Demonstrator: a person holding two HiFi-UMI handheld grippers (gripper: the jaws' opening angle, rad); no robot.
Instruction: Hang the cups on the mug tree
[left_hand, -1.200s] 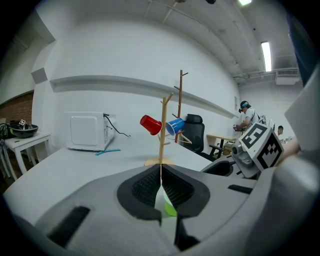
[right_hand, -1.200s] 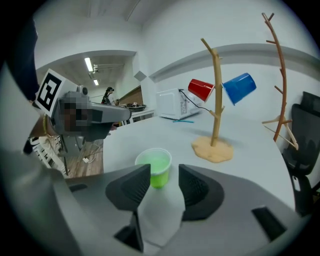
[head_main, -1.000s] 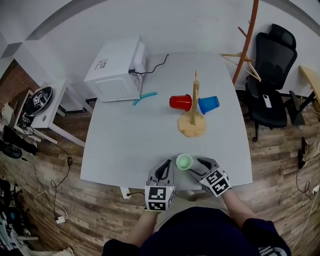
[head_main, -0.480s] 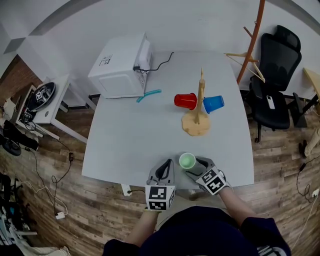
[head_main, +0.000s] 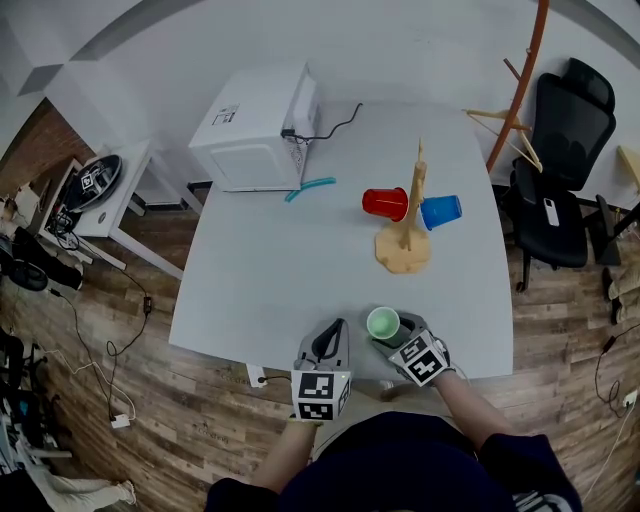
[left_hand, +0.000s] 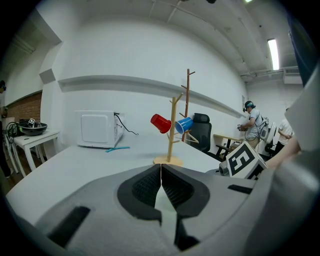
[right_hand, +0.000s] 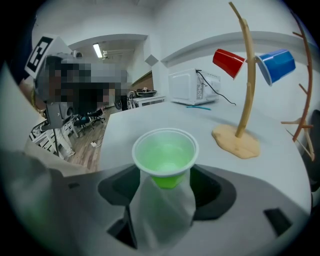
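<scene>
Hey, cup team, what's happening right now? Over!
Left gripper shut, empty. Right gripper jaws just opening, green cup between them. Nothing blocks the mug tree.

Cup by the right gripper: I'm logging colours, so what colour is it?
The cup is green, clearest in the right gripper view.

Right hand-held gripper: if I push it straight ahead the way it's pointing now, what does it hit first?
The green cup. It stands upright between the right hand-held gripper's jaws, which have just been opening and stand wide. The mug tree seems further off, right of that line.
</scene>
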